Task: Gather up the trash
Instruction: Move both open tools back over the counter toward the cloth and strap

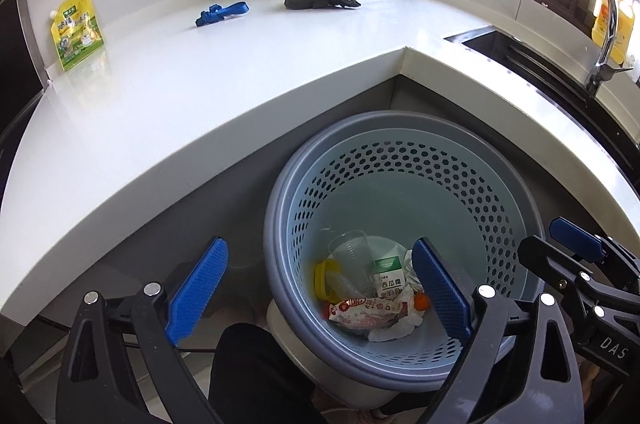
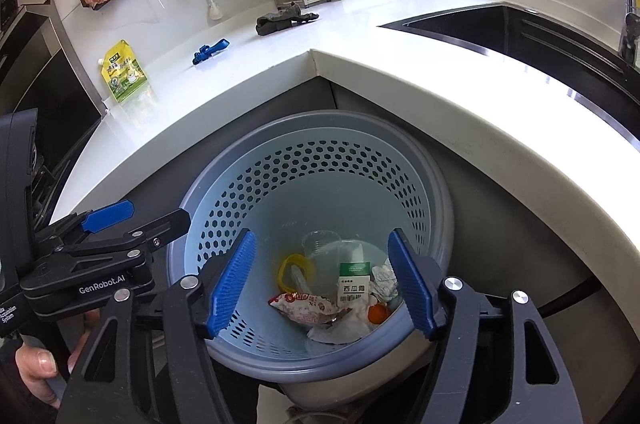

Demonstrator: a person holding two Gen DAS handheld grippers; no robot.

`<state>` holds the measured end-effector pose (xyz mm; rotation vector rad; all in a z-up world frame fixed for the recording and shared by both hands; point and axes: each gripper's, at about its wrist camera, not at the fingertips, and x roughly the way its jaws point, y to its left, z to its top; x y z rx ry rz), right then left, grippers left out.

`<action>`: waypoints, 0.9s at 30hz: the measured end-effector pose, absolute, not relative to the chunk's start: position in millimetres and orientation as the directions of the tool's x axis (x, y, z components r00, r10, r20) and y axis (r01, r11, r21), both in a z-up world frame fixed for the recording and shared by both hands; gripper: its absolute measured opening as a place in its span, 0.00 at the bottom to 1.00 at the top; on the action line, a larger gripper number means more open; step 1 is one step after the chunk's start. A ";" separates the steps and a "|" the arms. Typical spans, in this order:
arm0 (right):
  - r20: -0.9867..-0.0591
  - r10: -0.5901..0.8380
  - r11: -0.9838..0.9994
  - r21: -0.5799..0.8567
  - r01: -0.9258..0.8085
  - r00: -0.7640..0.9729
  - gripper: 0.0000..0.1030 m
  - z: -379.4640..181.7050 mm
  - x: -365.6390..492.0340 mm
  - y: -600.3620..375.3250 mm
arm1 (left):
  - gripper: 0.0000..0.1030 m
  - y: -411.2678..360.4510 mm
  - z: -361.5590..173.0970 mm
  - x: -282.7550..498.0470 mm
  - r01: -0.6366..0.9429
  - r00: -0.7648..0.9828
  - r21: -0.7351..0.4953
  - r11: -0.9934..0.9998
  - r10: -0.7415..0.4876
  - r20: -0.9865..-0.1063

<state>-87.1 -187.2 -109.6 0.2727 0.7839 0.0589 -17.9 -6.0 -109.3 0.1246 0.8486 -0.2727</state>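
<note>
both tongs, left [image 1: 320,290] and right [image 2: 322,286], gape empty above the bin [image 2: 224,184].

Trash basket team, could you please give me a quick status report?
Left gripper and right gripper open, empty, above the perforated trash basket. Snack wrapper, clear cup, medicine box inside. Nothing blocking.

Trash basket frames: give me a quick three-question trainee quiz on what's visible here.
1. True or false: the left gripper holds a piece of trash.
2. Which lies in the trash basket? A) the green and white box B) the blue clip C) the dark cloth
3. Where does the yellow-green pouch stand?

Key: 1. False; both it and the right gripper are open and empty. 2. A. 3. On the white counter, against the side wall.
</note>
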 end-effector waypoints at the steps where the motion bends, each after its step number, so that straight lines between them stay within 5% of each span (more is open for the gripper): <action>1: -0.682 0.154 0.963 0.264 0.045 0.715 0.69 -107.1 -85.7 -187.0 | 0.91 -3.7 -106.1 -17.0 0.281 0.638 0.005 0.960 -0.183 -0.748; 27: -0.599 0.137 0.986 0.158 -0.052 0.789 0.82 -24.4 30.7 -173.0 | 0.94 56.1 1.5 95.4 0.145 0.802 -0.002 0.989 -0.118 -0.585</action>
